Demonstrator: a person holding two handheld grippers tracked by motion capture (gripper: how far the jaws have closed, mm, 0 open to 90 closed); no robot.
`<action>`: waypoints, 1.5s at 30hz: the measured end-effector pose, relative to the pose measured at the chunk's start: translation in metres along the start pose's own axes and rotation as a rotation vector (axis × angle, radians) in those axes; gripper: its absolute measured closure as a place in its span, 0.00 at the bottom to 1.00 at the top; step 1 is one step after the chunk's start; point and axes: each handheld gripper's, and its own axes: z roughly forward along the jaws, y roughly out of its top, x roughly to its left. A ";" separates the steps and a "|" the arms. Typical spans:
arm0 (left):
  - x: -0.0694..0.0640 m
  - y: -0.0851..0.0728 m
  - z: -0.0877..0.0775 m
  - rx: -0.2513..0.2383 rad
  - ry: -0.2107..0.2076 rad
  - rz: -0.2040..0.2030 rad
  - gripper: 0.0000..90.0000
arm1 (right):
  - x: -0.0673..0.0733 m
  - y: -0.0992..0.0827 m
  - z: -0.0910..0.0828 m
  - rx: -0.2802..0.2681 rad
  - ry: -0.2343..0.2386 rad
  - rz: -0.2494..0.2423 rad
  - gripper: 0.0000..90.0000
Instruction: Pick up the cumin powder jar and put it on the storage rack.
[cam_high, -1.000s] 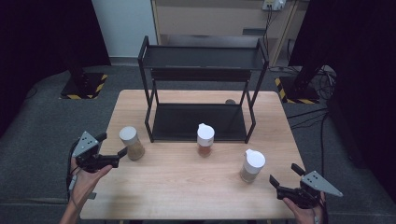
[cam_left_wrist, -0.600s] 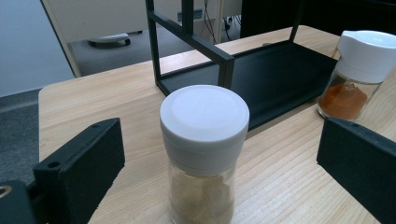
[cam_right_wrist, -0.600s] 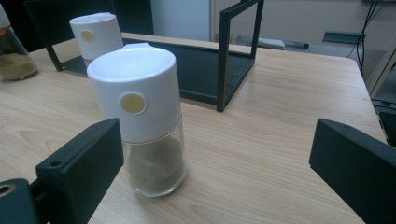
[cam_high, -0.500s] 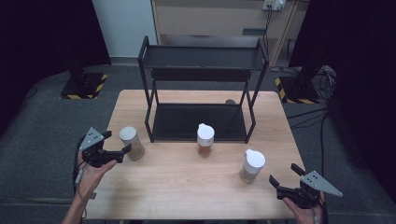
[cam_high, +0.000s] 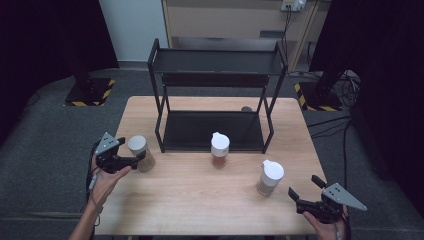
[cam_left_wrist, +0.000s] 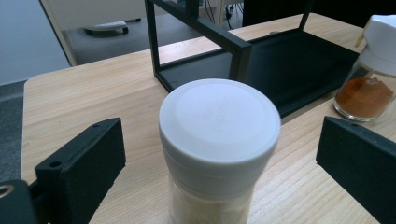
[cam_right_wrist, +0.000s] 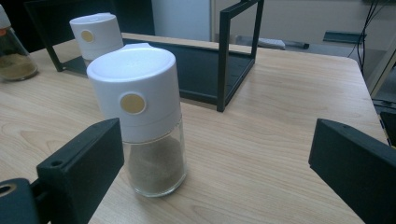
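1. Right, my left tool (cam_high: 131, 161) sits at the worktop's (cam_high: 200, 200) left edge, jaws spread wide, with the flat-lidded jar (cam_high: 140, 152) standing upright between them, not yet pinched.
2. That jar's long axis is vertical, dead ahead in the left gripper view (cam_left_wrist: 219, 144); I'd judge a straight squeeze takes it.
3. Centre, an orange spice jar (cam_high: 219, 150) stands before the black rack (cam_high: 215, 100).
4. Far right, my right tool (cam_high: 302, 196) gapes open; the white-capped shaker (cam_high: 270, 177) stands just ahead, left of its line.
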 end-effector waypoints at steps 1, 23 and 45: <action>0.001 0.000 0.002 0.002 0.000 -0.003 0.01 | 0.000 0.000 0.000 0.000 0.000 0.000 0.04; 0.007 -0.013 0.023 -0.025 -0.020 0.043 0.31 | 0.000 0.000 -0.001 -0.002 -0.001 0.003 0.04; 0.009 -0.010 0.013 -0.039 -0.083 0.069 0.37 | 0.000 0.000 0.000 -0.001 0.000 0.007 0.04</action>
